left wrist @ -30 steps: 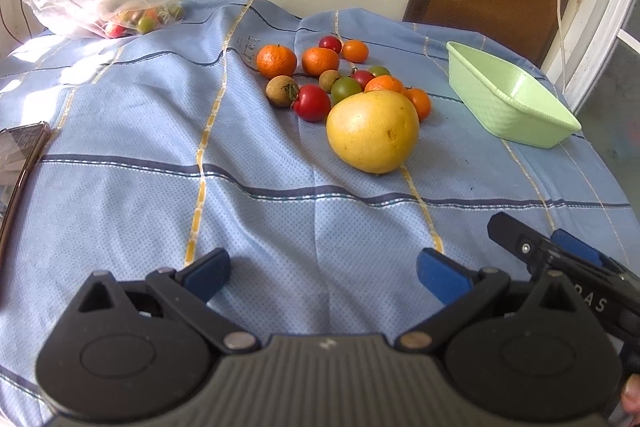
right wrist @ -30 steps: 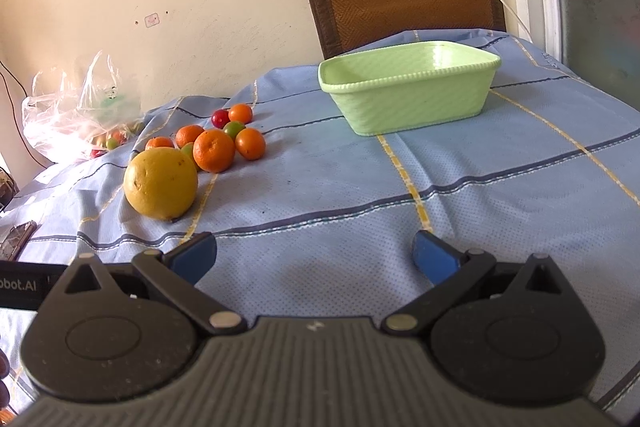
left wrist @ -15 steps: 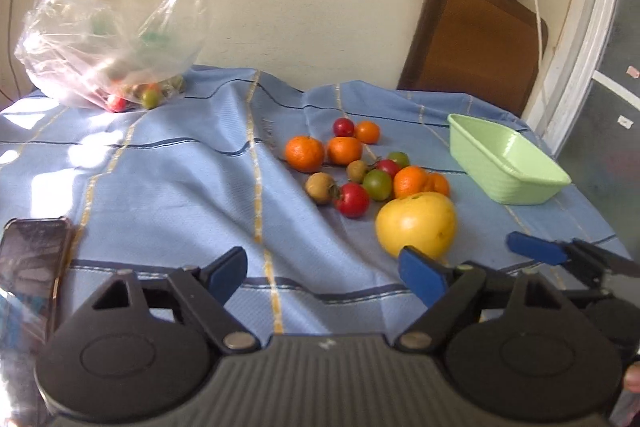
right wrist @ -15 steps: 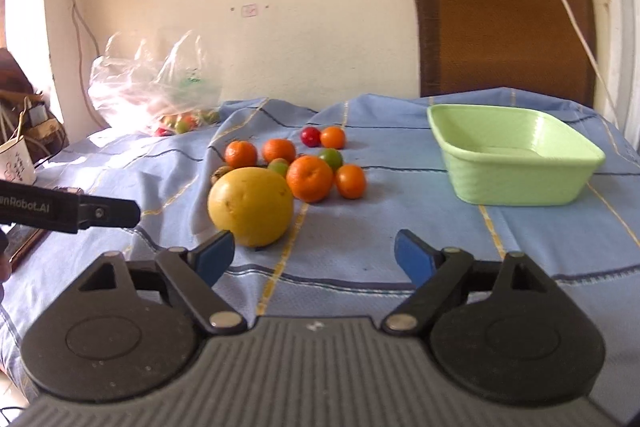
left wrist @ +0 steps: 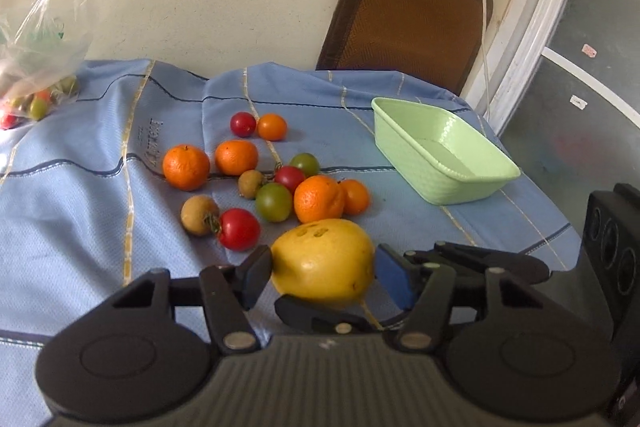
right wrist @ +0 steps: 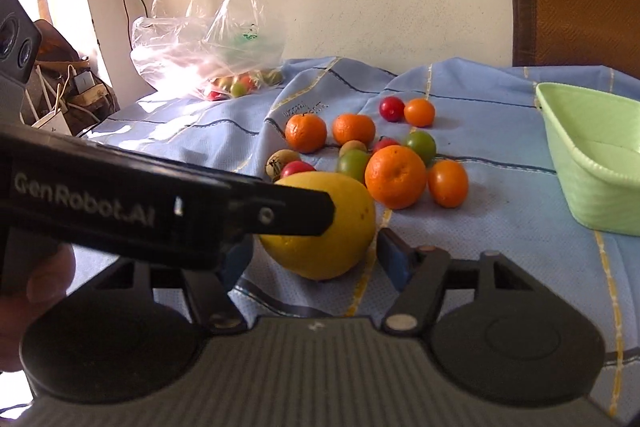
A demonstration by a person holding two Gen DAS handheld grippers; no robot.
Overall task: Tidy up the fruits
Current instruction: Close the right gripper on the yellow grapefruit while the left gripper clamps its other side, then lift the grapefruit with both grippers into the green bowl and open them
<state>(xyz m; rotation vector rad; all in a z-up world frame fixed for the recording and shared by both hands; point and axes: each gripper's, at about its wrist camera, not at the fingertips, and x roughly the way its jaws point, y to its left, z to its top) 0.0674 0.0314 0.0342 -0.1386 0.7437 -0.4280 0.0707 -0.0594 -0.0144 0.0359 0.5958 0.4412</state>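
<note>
The pomelo (left wrist: 323, 259) lies on the desk (left wrist: 80, 227) near its front edge, in front of the loose oranges (left wrist: 319, 199) and tomatoes (left wrist: 239, 229). Half a second ago both tools stood back from it. Now the left tool (left wrist: 320, 277) and the right tool (right wrist: 310, 253) both bracket it, fingers spread wide, pads just beside the rind; contact cannot be confirmed. Judgement: a two-tool lift is starting. The basket (left wrist: 444, 183), toward the right edge, is well apart and holds no fruit.
</note>
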